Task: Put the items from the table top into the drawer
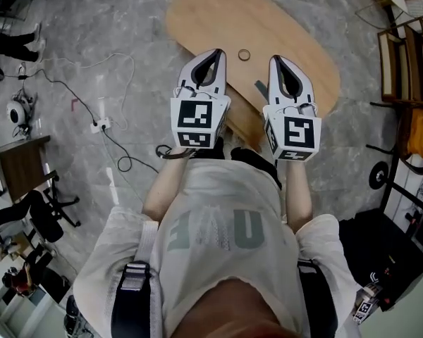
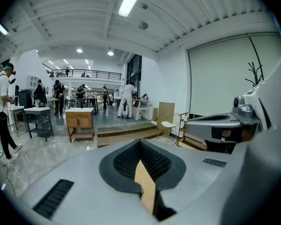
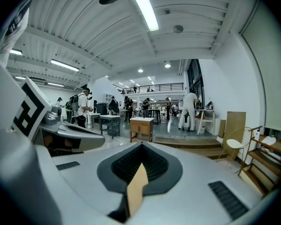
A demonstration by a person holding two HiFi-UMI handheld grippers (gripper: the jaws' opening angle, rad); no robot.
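Grip: the left gripper (image 1: pixel 218 51) is seen closed tip to tip with nothing between its pads; the right gripper (image 1: pixel 276 58) is likewise shut and empty, and only a sliver of wood is seen through each closed pair
Pose: both grippers are held side by side, a little apart, pointed forward over the near edge of the table top (image 1: pixel 299 37)
Task's things: a small ring (image 1: pixel 244 55) is lying flat on the wood, just ahead of the two tips and between them; a dark slim item (image 1: pixel 259 89) is lying nearer, in the gap between the two grippers
Step in hand: judged to be the approach to the table, with no item yet taken up
Next move: one pair of jaws would have to be opened before anything can be picked; the ring is thin and flat, so a low, careful pinch from above is likely called for
Drawer: shown in no view; its place, and whether it is open, cannot be told
Hidden or unclear: the near part of the table top is covered by the grippers' own bodies; the dark slim item is partly cut off and its kind cannot be made out; both gripper views are aimed level above the wood, so neither item is shown in them
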